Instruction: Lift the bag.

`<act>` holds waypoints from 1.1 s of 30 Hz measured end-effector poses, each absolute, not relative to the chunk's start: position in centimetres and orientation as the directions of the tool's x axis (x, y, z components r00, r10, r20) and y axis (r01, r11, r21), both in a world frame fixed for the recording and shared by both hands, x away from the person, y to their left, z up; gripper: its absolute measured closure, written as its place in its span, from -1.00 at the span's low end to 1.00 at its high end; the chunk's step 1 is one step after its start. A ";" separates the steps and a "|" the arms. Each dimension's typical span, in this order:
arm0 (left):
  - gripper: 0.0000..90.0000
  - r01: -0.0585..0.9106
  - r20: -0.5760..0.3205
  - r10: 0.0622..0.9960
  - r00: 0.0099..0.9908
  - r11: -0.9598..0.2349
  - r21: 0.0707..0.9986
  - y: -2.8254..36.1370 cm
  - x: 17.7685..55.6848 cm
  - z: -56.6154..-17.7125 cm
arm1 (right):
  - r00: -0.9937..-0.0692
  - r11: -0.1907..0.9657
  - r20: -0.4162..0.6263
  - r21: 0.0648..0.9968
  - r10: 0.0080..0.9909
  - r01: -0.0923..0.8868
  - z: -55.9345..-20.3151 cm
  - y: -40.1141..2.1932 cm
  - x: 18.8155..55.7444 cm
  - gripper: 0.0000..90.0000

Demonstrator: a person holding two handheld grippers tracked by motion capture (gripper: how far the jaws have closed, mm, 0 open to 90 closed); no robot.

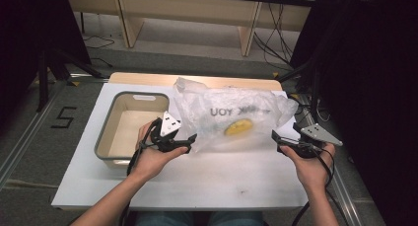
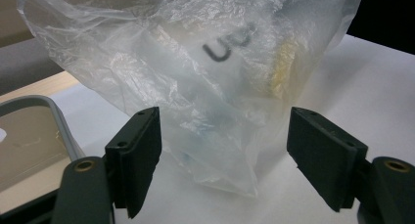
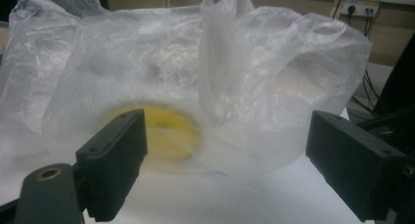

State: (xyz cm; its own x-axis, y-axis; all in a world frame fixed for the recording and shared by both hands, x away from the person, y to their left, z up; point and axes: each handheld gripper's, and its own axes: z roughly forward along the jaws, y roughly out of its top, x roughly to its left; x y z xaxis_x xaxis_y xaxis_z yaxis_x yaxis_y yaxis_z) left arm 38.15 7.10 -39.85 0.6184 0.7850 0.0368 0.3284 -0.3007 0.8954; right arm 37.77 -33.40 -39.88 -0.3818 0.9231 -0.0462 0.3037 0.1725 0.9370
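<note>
The bag [image 1: 231, 120] is lying mid-table, long axis left to right, right of the bin [image 1: 106, 132]. The left gripper [image 1: 190, 139] is standing wide at its near-left corner. The right gripper [image 1: 275, 138] is standing wide, just off its near-right edge, holding nothing.
</note>
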 end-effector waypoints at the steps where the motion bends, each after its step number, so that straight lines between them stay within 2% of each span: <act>1: -0.36 0.329 0.036 0.785 0.618 -0.300 0.895 7.2 38.1 -39.9 | -0.384 0.175 -0.045 0.935 0.922 0.310 -40.0 -33.4 37.7 -0.64; 33: -0.41 0.338 0.048 0.742 0.668 -0.360 0.870 9.3 35.7 -40.8 | -0.446 0.216 -0.022 0.896 0.895 0.389 -43.4 -34.2 35.2 -0.63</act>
